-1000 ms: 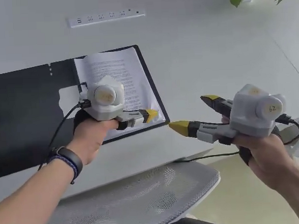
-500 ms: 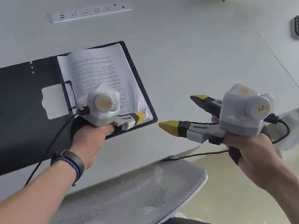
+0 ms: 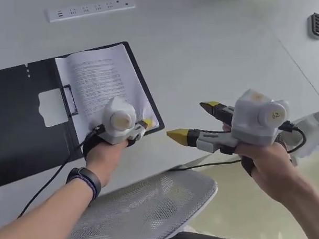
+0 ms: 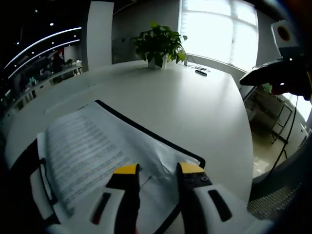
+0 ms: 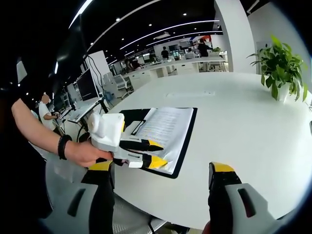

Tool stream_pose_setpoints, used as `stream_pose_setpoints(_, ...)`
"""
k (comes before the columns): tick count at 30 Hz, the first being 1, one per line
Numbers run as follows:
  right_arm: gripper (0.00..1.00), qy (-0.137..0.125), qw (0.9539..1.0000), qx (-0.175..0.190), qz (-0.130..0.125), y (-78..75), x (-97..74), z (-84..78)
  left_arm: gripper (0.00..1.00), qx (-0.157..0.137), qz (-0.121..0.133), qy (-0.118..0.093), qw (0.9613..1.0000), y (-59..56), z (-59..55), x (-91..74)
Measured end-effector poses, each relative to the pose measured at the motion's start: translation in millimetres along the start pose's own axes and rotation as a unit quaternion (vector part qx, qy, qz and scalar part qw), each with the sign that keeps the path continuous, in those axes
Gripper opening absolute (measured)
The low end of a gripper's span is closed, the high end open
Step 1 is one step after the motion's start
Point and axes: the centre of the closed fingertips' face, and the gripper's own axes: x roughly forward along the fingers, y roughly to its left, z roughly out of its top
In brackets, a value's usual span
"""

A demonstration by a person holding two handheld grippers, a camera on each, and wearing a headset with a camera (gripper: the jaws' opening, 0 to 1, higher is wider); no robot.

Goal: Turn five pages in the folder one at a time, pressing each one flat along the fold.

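A black folder [image 3: 23,119] lies open on the white counter [image 3: 215,54], its left cover flat and dark, with a pale label [image 3: 51,107] on it. The stack of printed pages [image 3: 100,85] sits on the folder's right half, held by a clip [image 3: 70,100] at the spine.

The left claw [image 3: 144,124] is at the near right corner of the pages, gripped by the left hand [image 3: 103,155], which wears a dark wristband [image 3: 87,178]. In the left gripper view its two yellow-tipped jaws stand a narrow gap apart, with the corner of the top sheet showing between them and a slight crease in the paper just beyond. In the right gripper view one tip sits above the other at that same corner. Whether either tip touches the paper I cannot tell, and nothing is pinched between them.

The right claw [image 3: 191,119] is to the right of the folder, apart from it and beyond the counter's near edge, held by the right hand [image 3: 266,168]. Its jaws are spread wide, pointing left toward the folder's near right corner, and hold nothing.

A white power strip [image 3: 90,9] lies at the far side of the counter, well apart from the folder. A grey mesh chair [image 3: 146,204] sits below the near edge. A potted plant [image 4: 158,46] stands at the far end of the counter in the left gripper view.
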Motion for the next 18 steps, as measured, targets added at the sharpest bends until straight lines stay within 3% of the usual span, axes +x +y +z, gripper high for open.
stream_pose_setpoints(7,0.78,0.003,1.0,0.002,0.001,-4.5,0.5,-2.5,0.22,0.024,0.017,-0.005,0.9995,-4.2,0.4,4.1)
stream_pose_setpoints(11,0.78,0.001,1.0,0.005,0.001,-5.4,0.4,-0.8,0.12,0.015,0.034,-0.008,0.9993,-0.6,-0.6,4.3)
stream_pose_setpoints(18,0.78,0.002,1.0,0.004,0.003,-3.4,3.1,1.0,0.03,0.035,0.046,-0.011,0.9982,-2.8,-2.3,5.4)
